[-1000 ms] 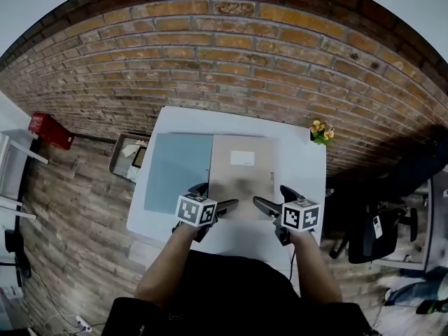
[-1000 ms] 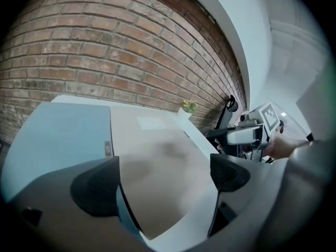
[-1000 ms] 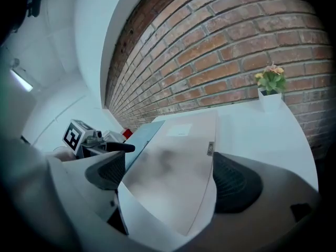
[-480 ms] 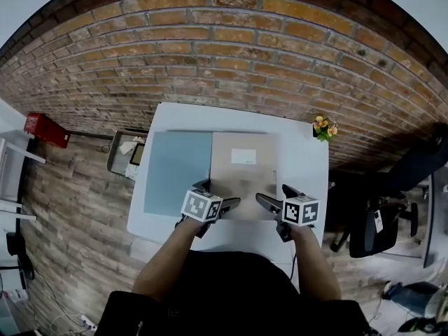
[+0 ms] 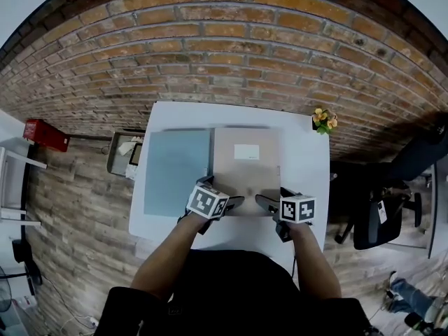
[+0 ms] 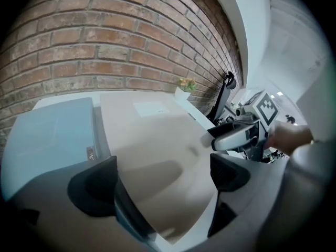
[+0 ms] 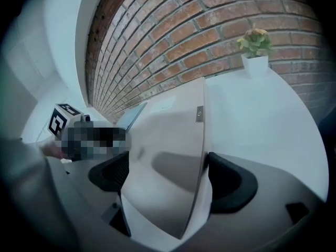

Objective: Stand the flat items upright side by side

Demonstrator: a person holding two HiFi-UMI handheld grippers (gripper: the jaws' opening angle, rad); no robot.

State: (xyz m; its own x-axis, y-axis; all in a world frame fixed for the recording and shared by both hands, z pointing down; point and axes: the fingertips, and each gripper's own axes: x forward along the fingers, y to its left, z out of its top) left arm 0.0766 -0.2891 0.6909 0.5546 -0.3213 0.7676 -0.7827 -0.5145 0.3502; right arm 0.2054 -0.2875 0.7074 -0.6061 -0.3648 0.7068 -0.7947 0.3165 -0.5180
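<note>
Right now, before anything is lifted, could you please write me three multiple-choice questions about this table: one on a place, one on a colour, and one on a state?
1. Where on the white table does the flower pot stand?
A. At its far right corner
B. At its near left corner
C. In its middle

2. What colour is the folder lying to the left of the beige folder?
A. Red
B. Pale blue
C. Black

3. How are the two folders placed?
A. Both upright
B. One upright, one flat
C. Both flat, side by side

Answers:
1. A: the pot stands at the table's right end, next to the brick wall.
2. B: the pale blue folder lies edge to edge with the beige one.
3. C: the head view shows both full covers from above.
</note>
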